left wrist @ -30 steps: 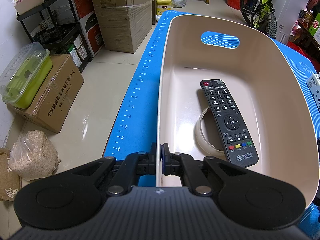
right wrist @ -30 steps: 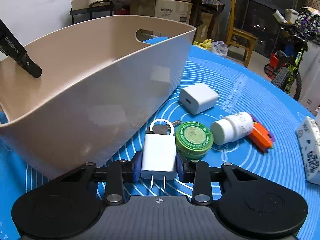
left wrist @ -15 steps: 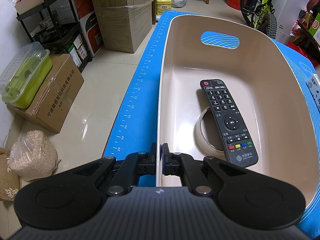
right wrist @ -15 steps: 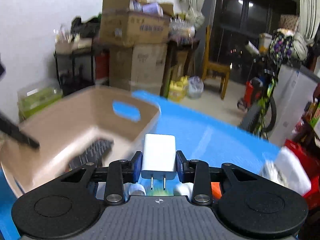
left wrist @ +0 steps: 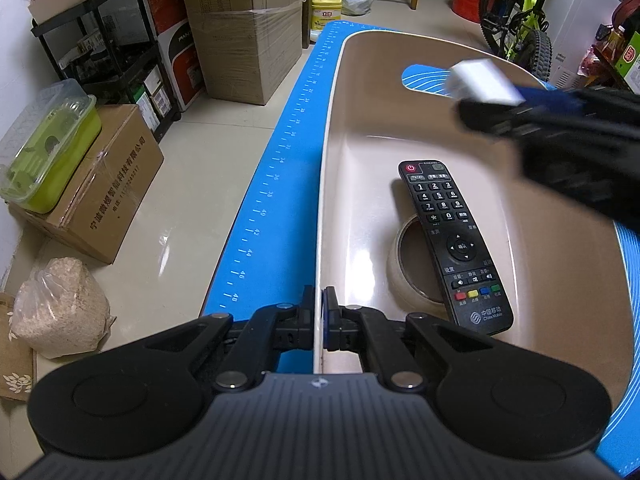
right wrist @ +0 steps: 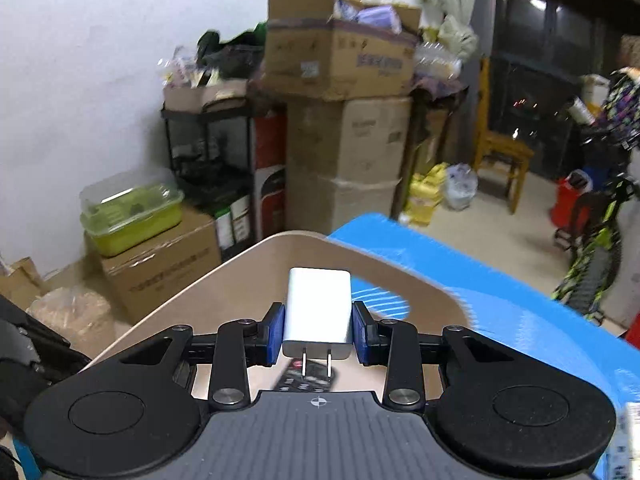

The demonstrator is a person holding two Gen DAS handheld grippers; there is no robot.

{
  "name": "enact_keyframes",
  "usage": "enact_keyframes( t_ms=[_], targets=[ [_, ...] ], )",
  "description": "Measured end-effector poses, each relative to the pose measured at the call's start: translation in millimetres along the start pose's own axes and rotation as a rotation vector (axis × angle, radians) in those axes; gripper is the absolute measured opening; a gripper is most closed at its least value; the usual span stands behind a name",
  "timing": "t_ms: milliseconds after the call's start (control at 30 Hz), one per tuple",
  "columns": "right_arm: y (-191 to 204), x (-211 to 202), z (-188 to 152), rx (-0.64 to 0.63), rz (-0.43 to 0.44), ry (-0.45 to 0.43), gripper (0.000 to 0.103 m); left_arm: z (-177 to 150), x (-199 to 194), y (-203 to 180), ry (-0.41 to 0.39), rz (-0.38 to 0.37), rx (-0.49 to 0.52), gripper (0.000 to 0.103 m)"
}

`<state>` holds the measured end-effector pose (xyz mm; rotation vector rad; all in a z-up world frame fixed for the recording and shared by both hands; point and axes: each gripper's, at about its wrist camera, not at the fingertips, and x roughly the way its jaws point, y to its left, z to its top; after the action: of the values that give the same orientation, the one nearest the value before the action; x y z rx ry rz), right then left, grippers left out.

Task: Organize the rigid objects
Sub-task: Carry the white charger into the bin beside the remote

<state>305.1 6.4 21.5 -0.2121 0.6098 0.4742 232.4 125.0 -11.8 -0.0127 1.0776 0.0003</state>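
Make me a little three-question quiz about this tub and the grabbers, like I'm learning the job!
1. True or false: the left gripper is clamped on the beige tub's rim.
2. What is the right gripper holding? A) a key B) a white charger plug C) a green tin
3. Fill in: inside the tub, the black remote control lies across a roll of ____.

Key:
1. True.
2. B, the white charger plug, prongs pointing back at the camera.
3. Clear tape.
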Motion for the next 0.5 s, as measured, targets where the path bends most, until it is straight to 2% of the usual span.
enact_keyframes(
  t_ms=[267, 500],
  targets=[
    [24, 50, -11, 0.001, 0.05, 0.109, 0.042, -1, 0, 0, 0.0, -0.009, -0.005, 0.004],
    [34, 77, -16, -0.009, 0.051, 0.205, 0.042, 0, 0, 2, 0.0, -0.014, -0.007, 0.004]
  ],
)
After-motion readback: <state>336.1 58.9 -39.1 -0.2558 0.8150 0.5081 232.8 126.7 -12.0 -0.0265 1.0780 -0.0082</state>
